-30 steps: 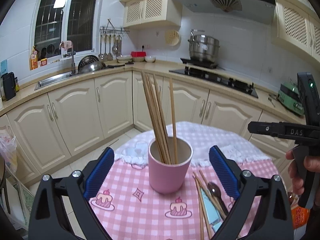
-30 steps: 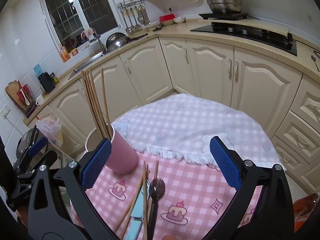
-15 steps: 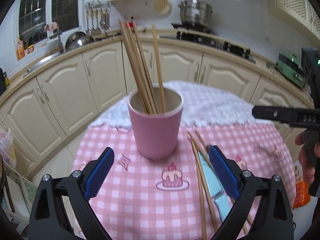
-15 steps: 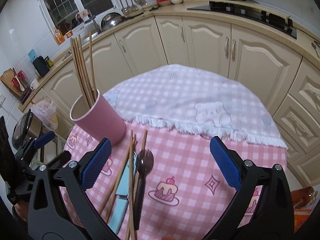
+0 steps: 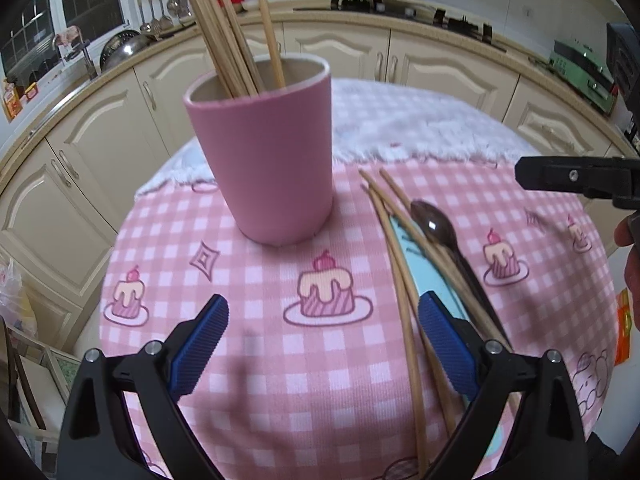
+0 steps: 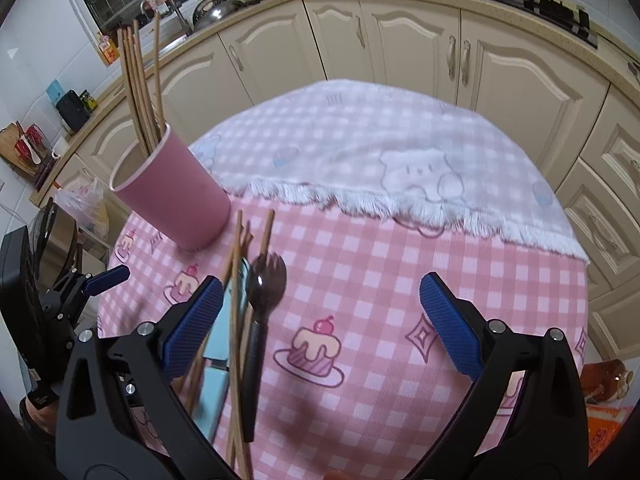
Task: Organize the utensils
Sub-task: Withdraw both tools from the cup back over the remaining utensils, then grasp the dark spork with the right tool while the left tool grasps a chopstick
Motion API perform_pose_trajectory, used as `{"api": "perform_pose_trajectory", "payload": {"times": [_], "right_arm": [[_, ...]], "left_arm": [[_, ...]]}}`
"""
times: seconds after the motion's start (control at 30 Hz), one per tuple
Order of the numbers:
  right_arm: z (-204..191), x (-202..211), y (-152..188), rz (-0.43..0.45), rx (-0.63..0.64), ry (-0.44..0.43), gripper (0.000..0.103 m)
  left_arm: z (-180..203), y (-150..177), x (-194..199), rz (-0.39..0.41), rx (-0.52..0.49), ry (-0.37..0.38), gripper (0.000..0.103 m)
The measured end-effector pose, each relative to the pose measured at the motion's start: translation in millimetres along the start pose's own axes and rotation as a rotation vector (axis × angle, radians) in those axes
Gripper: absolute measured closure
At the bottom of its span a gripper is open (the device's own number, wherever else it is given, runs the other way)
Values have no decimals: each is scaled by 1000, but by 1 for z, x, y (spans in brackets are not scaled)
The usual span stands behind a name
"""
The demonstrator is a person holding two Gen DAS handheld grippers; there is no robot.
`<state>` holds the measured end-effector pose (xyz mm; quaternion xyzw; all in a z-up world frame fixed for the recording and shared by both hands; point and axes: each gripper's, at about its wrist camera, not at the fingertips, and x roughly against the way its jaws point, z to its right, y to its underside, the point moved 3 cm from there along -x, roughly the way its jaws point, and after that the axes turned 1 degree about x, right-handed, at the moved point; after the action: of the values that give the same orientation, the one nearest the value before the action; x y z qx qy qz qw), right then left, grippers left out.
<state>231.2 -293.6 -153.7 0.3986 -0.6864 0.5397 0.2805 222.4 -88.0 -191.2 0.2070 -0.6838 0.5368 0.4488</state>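
A pink cup [image 5: 272,152] [image 6: 176,196] stands on the pink checked tablecloth [image 5: 320,360] and holds several wooden chopsticks [image 5: 224,20] [image 6: 140,80]. To its right lie loose chopsticks [image 5: 404,300] [image 6: 236,320], a dark spork [image 5: 436,226] [image 6: 264,280] and a light blue knife [image 5: 432,280] [image 6: 224,340]. My left gripper [image 5: 323,342] is open, low over the cloth just in front of the cup, and its right finger overlaps the loose utensils. My right gripper [image 6: 320,320] is open above the cloth, and its left finger overlaps the knife and chopsticks.
A white fringed cloth [image 6: 360,152] covers the far half of the round table. Cream kitchen cabinets [image 6: 400,40] curve behind, with a sink [image 5: 120,44] and a hob on the counter. The right gripper's body [image 5: 576,176] shows at the left wrist view's right edge.
Both grippers have come down and closer to the table. The cup now looms larger in the left wrist view, and the loose utensils lie nearer the right gripper's left finger.
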Motion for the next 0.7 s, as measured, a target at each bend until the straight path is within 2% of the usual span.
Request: {"api": "perform_pose_trajectory", "payload": {"times": [0.27, 0.37, 0.53, 0.7], "right_arm": [[4, -15, 12, -54, 11, 14, 6], [5, -20, 17, -73, 19, 25, 6], [1, -27, 21, -98, 38, 33, 6], [-4, -33, 23, -119, 65, 51, 6]], "left_arm": [[12, 7, -19, -61, -39, 9, 9], [11, 6, -21, -64, -30, 23, 9], [9, 2, -26, -76, -44, -9, 9], [12, 0, -31, -87, -64, 3, 9]]}}
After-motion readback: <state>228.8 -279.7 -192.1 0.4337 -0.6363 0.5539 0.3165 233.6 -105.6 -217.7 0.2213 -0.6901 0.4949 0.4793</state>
